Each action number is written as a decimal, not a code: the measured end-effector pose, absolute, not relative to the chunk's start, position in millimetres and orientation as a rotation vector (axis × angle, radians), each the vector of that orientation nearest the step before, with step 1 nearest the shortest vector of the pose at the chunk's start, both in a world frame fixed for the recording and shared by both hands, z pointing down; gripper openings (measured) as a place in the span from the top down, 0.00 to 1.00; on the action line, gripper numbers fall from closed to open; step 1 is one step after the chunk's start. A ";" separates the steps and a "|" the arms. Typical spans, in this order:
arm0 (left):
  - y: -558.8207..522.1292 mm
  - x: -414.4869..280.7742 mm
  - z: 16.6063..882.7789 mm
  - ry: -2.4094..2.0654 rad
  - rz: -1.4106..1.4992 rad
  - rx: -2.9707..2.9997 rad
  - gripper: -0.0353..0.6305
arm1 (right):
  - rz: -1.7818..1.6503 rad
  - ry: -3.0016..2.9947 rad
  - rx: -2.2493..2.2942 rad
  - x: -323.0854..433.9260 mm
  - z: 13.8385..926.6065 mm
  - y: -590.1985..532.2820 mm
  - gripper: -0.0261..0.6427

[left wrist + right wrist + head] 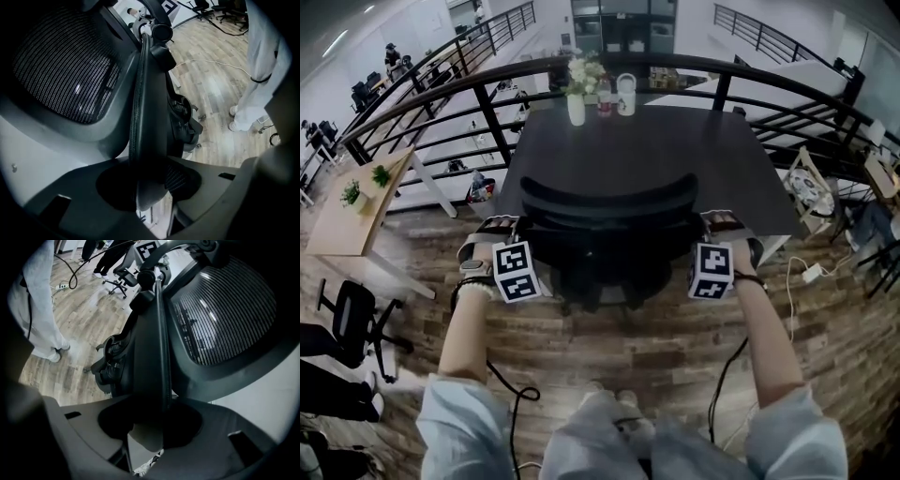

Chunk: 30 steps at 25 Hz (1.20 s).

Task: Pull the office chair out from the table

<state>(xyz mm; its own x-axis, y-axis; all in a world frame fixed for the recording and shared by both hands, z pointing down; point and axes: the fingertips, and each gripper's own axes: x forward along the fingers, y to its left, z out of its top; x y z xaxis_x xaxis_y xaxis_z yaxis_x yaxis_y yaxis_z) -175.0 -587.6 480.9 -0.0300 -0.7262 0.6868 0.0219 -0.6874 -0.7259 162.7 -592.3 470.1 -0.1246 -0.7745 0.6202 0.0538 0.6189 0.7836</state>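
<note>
The office chair point(609, 208) stands pushed in at the near edge of the dark table point(647, 150), its backrest up against that edge and its base and casters showing on the wooden floor point(666, 342) just below. I have the left gripper point(501, 228) at the backrest's left edge and the right gripper point(718, 223) at its right edge. In each gripper view the backrest's rim point(140, 122) runs upright between the jaws and both pairs are clamped on it, with the mesh panel point(65, 70) off to the inner side. Behind the chair, toward me, the floor lies open up to my own legs; a black cable point(517, 398) loops on it at my left, and a white cable point(789, 295) trails to the right. Across the table, at its far edge, stand a white vase of flowers point(577, 105) and a few cups point(625, 95), well apart from the chair. A curved black railing point(487, 112) passes behind the far edge and sweeps down both sides. Another chair point(352, 317) stands at the far left.
</note>
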 end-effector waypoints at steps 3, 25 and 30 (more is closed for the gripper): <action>-574.3 -171.0 480.8 0.731 -1.776 -1.704 0.72 | -0.801 -1.546 0.632 166.3 469.5 -580.0 0.73; -465.0 -150.0 481.6 0.670 -1.684 -1.681 0.73 | -0.775 -1.509 0.732 186.1 469.5 -467.0 0.73; -429.1 -142.9 483.8 0.638 -1.666 -1.681 0.73 | -0.756 -1.487 0.757 193.9 472.1 -427.1 0.73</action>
<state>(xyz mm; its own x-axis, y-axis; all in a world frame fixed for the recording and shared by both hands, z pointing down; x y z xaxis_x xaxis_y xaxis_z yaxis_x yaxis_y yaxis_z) -142.9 -429.1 483.8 0.0621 -0.7491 0.6595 0.1173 -0.6507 -0.7502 193.9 -427.1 472.1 -0.0428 -0.8207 0.5697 -0.0234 0.5709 0.8207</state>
